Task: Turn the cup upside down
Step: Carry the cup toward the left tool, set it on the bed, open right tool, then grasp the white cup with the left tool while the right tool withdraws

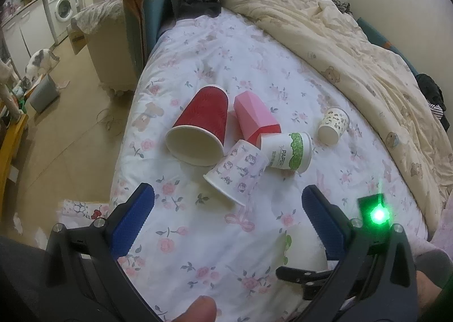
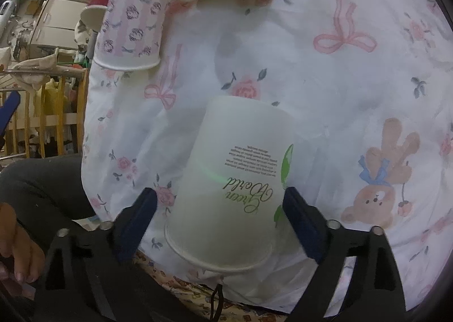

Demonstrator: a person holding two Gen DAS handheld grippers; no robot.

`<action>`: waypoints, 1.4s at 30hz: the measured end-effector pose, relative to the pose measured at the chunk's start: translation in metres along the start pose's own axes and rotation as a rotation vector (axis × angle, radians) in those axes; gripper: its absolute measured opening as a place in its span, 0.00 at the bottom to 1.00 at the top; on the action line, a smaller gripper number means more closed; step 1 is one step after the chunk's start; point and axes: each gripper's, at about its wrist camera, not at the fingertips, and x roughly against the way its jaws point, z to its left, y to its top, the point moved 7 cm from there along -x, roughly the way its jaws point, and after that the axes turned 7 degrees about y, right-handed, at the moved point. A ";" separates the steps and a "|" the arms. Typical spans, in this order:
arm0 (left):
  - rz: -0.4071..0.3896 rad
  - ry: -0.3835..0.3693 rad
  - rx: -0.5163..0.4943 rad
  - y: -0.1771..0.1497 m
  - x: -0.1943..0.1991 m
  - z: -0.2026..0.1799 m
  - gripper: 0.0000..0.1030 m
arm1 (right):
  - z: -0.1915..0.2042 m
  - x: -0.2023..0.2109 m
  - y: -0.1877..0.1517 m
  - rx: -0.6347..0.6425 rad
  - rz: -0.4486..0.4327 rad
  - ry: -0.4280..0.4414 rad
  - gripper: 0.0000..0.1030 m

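Floral white quilt [image 2: 325,72] carries the work. White paper cup with green "Green World" print [image 2: 235,180] sits between the right gripper [image 2: 220,217] fingers, jaws spread, left pad clear. Centre first, close gently: thin wall will crush. Left gripper [image 1: 226,203] spread, empty.

The bed [image 1: 254,47] is covered in soft matt cotton-like cloth printed with roses, bows and bears, lightly quilted and creased. The cream duvet [image 1: 354,47] looks like thin crumpled fabric. The red cup [image 1: 201,123] has a ribbed, embossed paper wall with a smooth pale lining; the pink cup [image 1: 254,118] looks like faceted matt plastic. The white cup [image 2: 232,186] is smooth printed paper with a faint sheen. Both grippers' jaws carry blue, finely textured rubbery pads [image 1: 133,223] on matt black plastic arms with shiny metal screws [image 2: 334,224].
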 end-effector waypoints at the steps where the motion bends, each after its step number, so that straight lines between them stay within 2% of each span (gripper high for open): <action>1: 0.000 0.002 -0.002 -0.001 0.000 0.000 1.00 | 0.001 0.004 0.000 -0.002 -0.017 -0.006 0.91; 6: 0.008 0.003 0.010 -0.004 0.000 0.004 1.00 | 0.017 0.041 -0.005 0.005 -0.129 0.045 0.92; 8: 0.009 0.003 0.008 -0.004 0.000 0.004 1.00 | 0.023 0.065 -0.010 0.025 -0.223 0.034 0.92; 14: 0.015 0.001 -0.030 -0.011 -0.001 -0.005 1.00 | 0.023 0.141 -0.031 0.088 -0.543 -0.065 0.97; 20: 0.015 0.001 -0.065 -0.018 0.001 -0.014 1.00 | -0.001 0.170 -0.049 0.101 -0.691 -0.223 0.97; 23: 0.005 -0.002 -0.074 -0.019 0.002 -0.016 1.00 | 0.001 0.181 -0.048 0.114 -0.754 -0.262 0.97; 26: 0.003 -0.002 -0.086 -0.020 0.002 -0.018 1.00 | 0.000 0.189 -0.048 0.126 -0.800 -0.282 0.97; 32: 0.014 0.012 -0.102 -0.022 -0.002 -0.020 1.00 | -0.001 0.186 -0.046 0.120 -0.798 -0.302 0.97; 37: 0.074 0.025 -0.143 -0.021 -0.004 -0.031 1.00 | -0.007 0.193 -0.049 0.082 -0.820 -0.299 0.97; 42: 0.150 0.000 -0.179 -0.021 -0.005 -0.056 1.00 | -0.017 0.196 -0.050 0.037 -0.825 -0.272 0.97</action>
